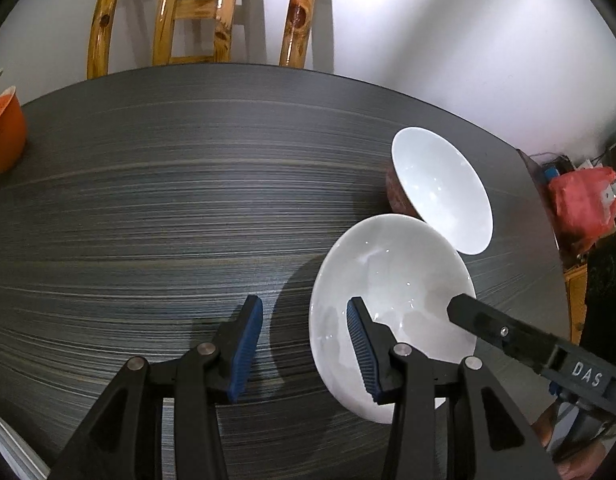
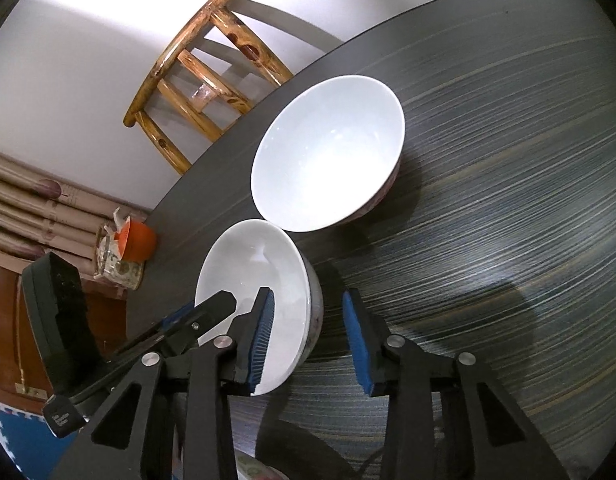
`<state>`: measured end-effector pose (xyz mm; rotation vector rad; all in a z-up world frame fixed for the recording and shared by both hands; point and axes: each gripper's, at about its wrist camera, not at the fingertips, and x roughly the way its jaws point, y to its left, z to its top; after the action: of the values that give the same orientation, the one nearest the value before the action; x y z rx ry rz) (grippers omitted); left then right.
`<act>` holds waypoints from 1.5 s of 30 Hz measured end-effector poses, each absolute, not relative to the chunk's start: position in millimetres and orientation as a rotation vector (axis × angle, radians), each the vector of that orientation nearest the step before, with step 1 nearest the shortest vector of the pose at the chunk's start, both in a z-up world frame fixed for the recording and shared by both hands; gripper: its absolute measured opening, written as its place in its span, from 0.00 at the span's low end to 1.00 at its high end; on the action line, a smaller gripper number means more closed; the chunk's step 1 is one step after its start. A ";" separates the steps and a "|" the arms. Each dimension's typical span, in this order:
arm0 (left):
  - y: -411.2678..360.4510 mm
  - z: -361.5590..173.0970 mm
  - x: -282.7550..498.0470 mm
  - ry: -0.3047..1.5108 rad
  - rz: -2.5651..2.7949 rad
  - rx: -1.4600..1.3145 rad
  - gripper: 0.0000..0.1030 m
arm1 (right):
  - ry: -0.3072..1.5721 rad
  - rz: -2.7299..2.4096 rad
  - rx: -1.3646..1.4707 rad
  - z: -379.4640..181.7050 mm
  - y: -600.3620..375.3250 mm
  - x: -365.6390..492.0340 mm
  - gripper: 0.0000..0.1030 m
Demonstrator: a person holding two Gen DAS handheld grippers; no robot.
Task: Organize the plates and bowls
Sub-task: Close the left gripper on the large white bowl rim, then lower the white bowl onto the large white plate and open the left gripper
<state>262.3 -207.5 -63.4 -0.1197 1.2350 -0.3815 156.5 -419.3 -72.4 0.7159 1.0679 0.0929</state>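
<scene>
Grippers first: my left gripper (image 1: 304,344), black with blue ribbed pads, sits bottom centre of the left wrist view, jaws apart, straddling the left rim of the small white ceramic bowl (image 1: 392,300); its right finger is inside the bowl, left finger outside, pads not pressing. My right gripper (image 2: 310,344), bottom centre of the right wrist view, straddles the same bowl's right wall (image 2: 252,280), left finger inside, right finger outside with a gap, so not gripping. Bowl sits on the dark streaked round table (image 1: 148,220). Just beyond, rims about touching, the larger white bowl with a reddish patterned outside (image 2: 328,152). Farther, an orange container (image 1: 4,136) at the table edge, and a varnished wooden chair (image 1: 212,12) against the white wall.
</scene>
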 end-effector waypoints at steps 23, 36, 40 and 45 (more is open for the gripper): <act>-188.3 -11.3 212.0 1.157 -0.400 -0.159 0.05 | 1.013 0.136 0.658 -36.0 -405.0 132.2 0.09; -152.1 -5.9 101.2 1.208 -0.361 -0.130 0.05 | 1.057 0.217 0.617 -19.6 -360.1 35.9 0.10; -149.4 -25.6 86.2 1.258 -0.352 -0.131 0.05 | 1.098 0.211 0.605 -36.9 -352.0 17.2 0.10; -150.8 -37.5 76.1 1.268 -0.347 -0.106 0.08 | 1.138 0.193 0.596 -55.9 -348.9 8.5 0.10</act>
<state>76.1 -150.8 -37.5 -0.1055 1.2685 -0.3475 8.5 -348.9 -55.9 0.5960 1.1380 0.1928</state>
